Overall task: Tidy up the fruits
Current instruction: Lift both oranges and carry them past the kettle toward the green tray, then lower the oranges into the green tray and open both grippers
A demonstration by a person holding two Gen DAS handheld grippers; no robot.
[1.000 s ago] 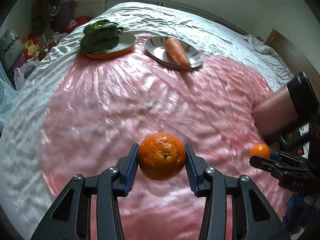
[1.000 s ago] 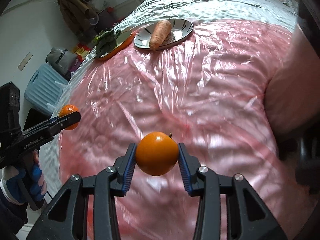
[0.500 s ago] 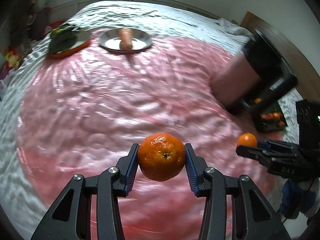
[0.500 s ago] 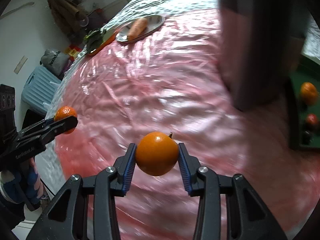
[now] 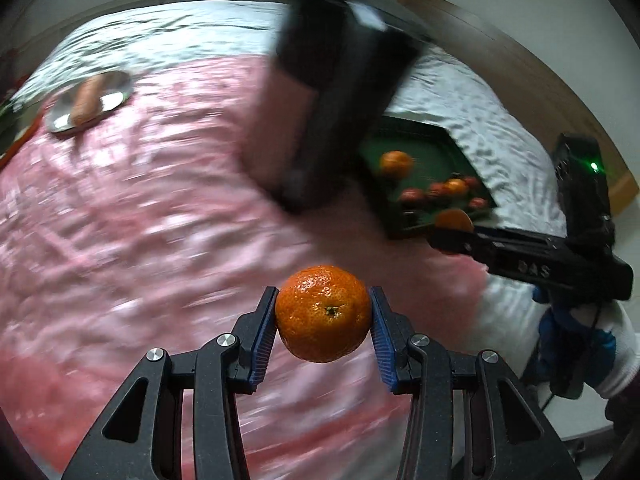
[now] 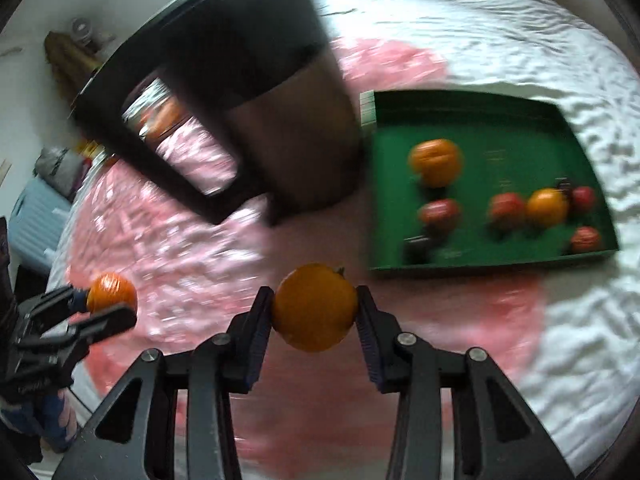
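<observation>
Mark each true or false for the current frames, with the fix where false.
1. The left gripper is shut on a mandarin. True.
2. The right gripper is open, holding nothing. False: it is shut on an orange.
3. The green tray already holds several fruits. True.
4. A carrot lies in the green tray. False: it lies on a silver plate at the far side of the pink sheet.
5. Every fruit in the tray is orange. False: some are red.
</observation>
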